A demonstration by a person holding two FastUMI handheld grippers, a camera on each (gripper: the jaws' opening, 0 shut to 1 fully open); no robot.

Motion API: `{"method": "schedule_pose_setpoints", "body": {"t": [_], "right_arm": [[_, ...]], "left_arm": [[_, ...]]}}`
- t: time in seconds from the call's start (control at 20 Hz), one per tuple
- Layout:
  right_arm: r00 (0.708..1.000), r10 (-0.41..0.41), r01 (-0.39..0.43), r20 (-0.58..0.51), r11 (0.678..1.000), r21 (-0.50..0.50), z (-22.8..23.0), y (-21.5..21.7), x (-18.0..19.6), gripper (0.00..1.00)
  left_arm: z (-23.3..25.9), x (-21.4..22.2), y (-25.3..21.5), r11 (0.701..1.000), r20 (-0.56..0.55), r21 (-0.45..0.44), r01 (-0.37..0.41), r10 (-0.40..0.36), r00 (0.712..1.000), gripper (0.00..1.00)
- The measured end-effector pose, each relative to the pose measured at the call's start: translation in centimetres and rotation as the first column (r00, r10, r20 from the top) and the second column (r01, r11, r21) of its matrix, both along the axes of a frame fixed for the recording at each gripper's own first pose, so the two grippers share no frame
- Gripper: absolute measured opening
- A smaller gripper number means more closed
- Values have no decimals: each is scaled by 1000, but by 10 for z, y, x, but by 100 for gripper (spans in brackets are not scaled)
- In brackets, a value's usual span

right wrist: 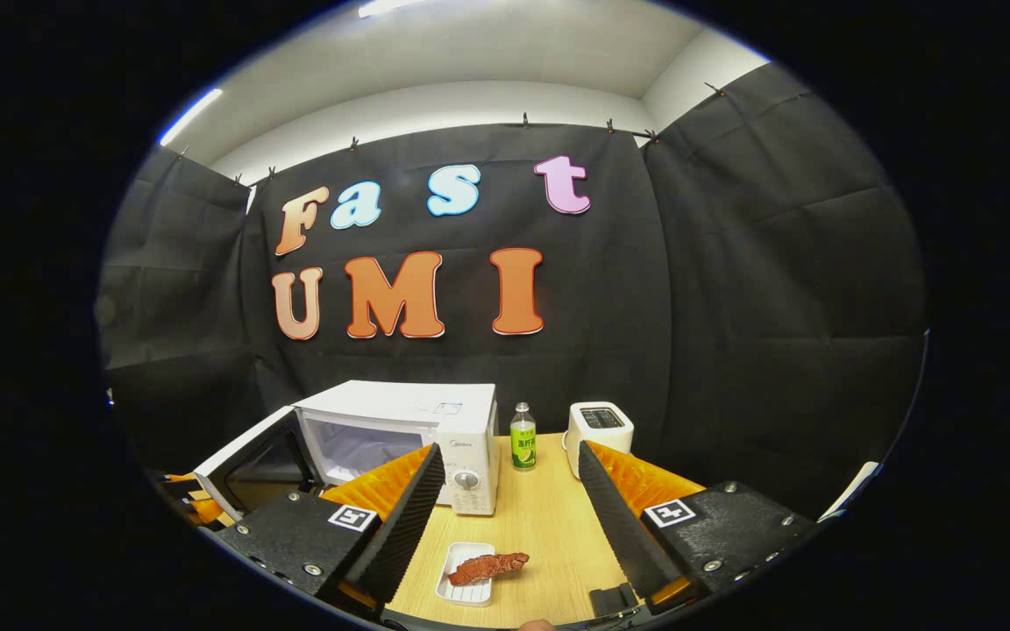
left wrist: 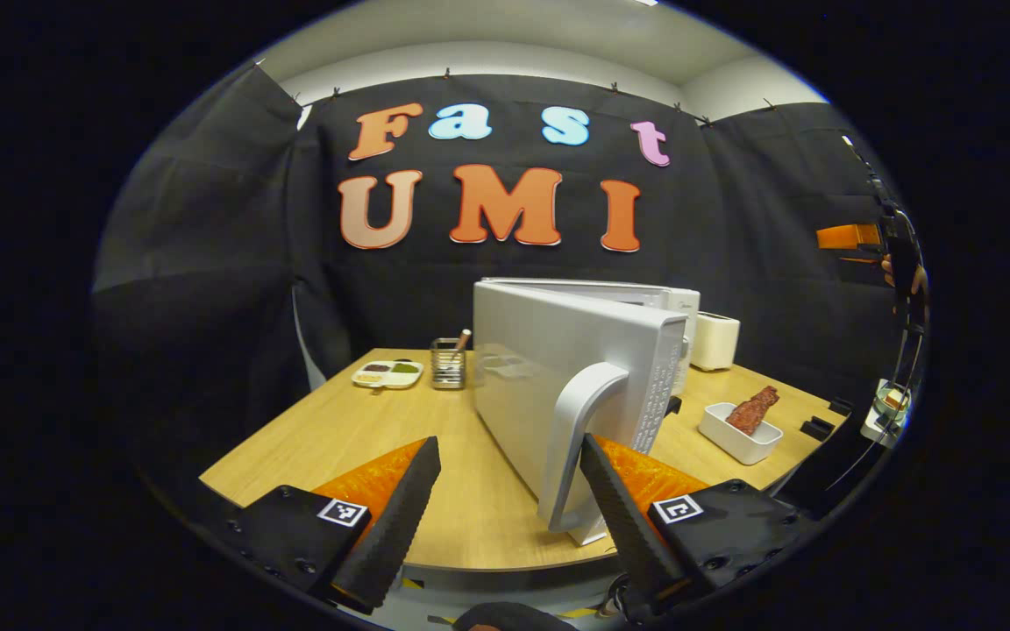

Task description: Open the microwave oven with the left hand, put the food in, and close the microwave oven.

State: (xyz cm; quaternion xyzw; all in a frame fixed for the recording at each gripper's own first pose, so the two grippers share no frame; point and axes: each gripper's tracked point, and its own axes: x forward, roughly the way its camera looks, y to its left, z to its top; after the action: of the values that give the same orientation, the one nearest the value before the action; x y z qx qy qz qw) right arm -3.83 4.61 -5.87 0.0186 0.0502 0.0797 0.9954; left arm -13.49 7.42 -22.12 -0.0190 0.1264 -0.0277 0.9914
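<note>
White plastic marks our main thing: the microwave stands at the back of the table, and its door is swung well out, with the handle just ahead of our left gripper. That gripper's fingers are spread and pinch nothing; the handle sits near the right finger, though we cannot tell if they touch. So we judge the opening step about done. The food, a reddish-brown piece, lies in a small white tray on the table in front of the microwave. Our right gripper hovers above it, fingers spread and empty. Next we must lower the right gripper, pinch the food, and carry it past the door into the cavity.
</note>
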Motion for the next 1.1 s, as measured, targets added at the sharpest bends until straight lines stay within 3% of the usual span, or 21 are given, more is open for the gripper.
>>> {"method": "schedule_pose_setpoints", "body": {"t": [0.3, 0.7, 0.95, 1.05, 1.1], "right_arm": [[999, 13, -14, -29, 1000, -18, -30, 14, 0, 95], [996, -36, 37, -79, 999, 21, -86, 7, 15, 95], [984, -74, 104, -162, 978, 182, -134, -4, 32, 95], [974, -76, 131, -213, 957, 258, -158, -6, 40, 95], [968, -71, 143, -242, 944, 296, -170, -6, 44, 95]], "left_arm": [[48, -19, 66, 986, 87, 15, -163, 161, 983, 98], [94, -13, 110, 970, 154, 62, -236, 224, 962, 100], [113, 10, 125, 969, 173, 44, -245, 234, 957, 97], [121, 18, 127, 973, 174, -16, -229, 228, 958, 100], [124, 23, 131, 972, 179, -38, -231, 234, 956, 96]]}}
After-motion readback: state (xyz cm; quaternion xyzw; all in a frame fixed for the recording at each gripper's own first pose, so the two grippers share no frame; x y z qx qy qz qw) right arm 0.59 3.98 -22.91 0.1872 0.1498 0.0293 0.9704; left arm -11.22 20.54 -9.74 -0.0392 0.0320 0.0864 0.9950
